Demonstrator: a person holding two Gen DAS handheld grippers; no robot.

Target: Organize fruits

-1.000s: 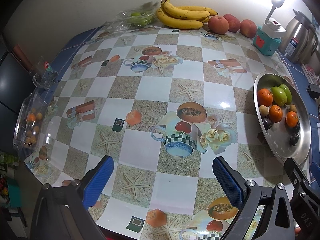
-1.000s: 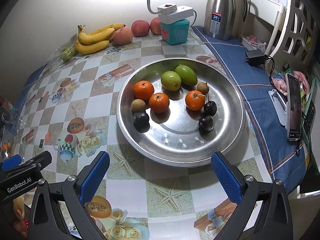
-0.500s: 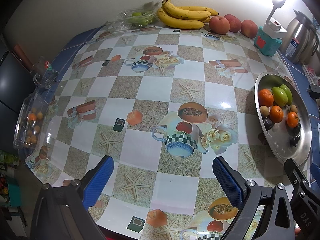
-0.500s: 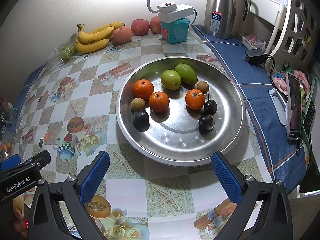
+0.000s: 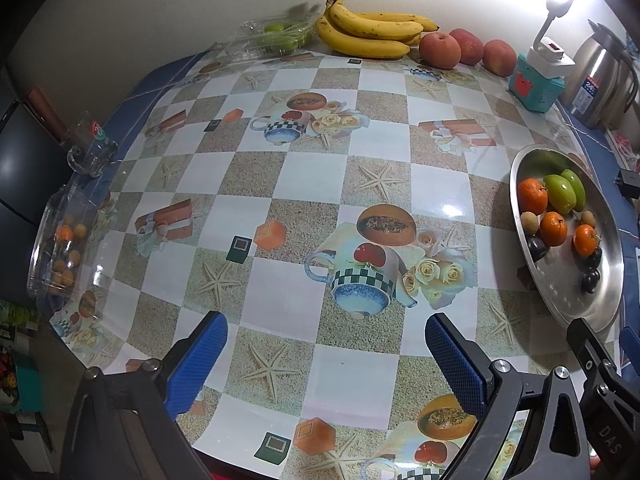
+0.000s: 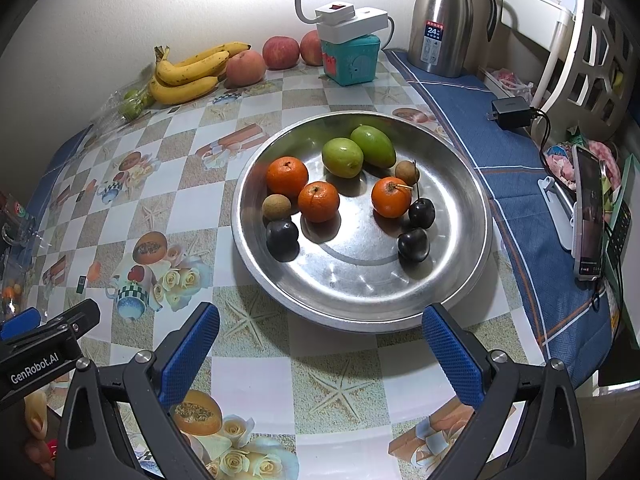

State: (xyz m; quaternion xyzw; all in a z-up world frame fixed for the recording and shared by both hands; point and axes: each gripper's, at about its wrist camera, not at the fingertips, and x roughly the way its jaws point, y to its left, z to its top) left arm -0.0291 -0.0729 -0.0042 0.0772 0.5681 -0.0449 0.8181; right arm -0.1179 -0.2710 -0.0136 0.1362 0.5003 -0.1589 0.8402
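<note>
Where legible, "GenRobot.AI" on the left gripper, "24" on the thermos; both grippers wide open, empty.

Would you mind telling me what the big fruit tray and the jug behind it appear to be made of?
The tray looks like polished metal, probably stainless steel: silvery, with bright glints and fruit reflections. The jug seems brushed steel, with a duller satin sheen, and has a black handle, likely plastic.

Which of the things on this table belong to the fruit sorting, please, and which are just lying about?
Job: metal tray with oranges, green fruits, dark plums; bananas; apples.
Lying about: steel flask, teal box, charger, phone.
</note>
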